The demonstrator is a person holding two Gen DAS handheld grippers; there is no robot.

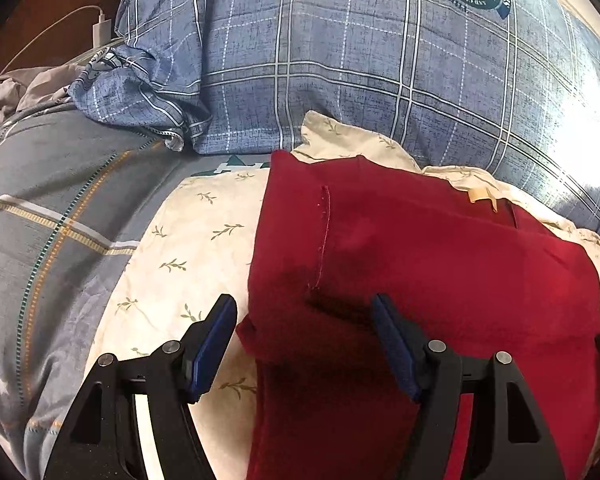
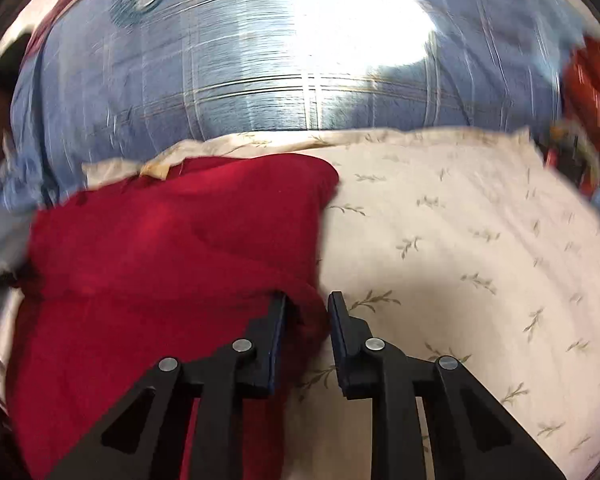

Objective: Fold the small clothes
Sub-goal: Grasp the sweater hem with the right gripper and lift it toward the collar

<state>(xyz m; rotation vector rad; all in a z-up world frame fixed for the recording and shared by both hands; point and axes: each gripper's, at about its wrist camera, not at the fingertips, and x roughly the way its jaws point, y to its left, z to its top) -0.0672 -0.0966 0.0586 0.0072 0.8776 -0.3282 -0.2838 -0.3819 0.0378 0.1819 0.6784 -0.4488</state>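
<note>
A dark red garment point(image 1: 420, 264) lies partly folded on a cream leaf-print cloth point(image 1: 188, 248). My left gripper point(image 1: 304, 312) is open, its fingers wide apart over the garment's left edge, holding nothing. In the right wrist view the same red garment point(image 2: 172, 240) lies on the cream cloth point(image 2: 460, 240). My right gripper point(image 2: 306, 308) has its jaws a little apart, with the garment's right edge bunched between them. The view is blurred by motion.
A blue plaid quilt point(image 1: 360, 60) is heaped behind the cloth and also shows in the right wrist view point(image 2: 260, 60). A grey striped bed cover point(image 1: 52, 208) lies to the left. A white charger and cable point(image 1: 100, 28) sit at the far left. Red items point(image 2: 592, 88) lie far right.
</note>
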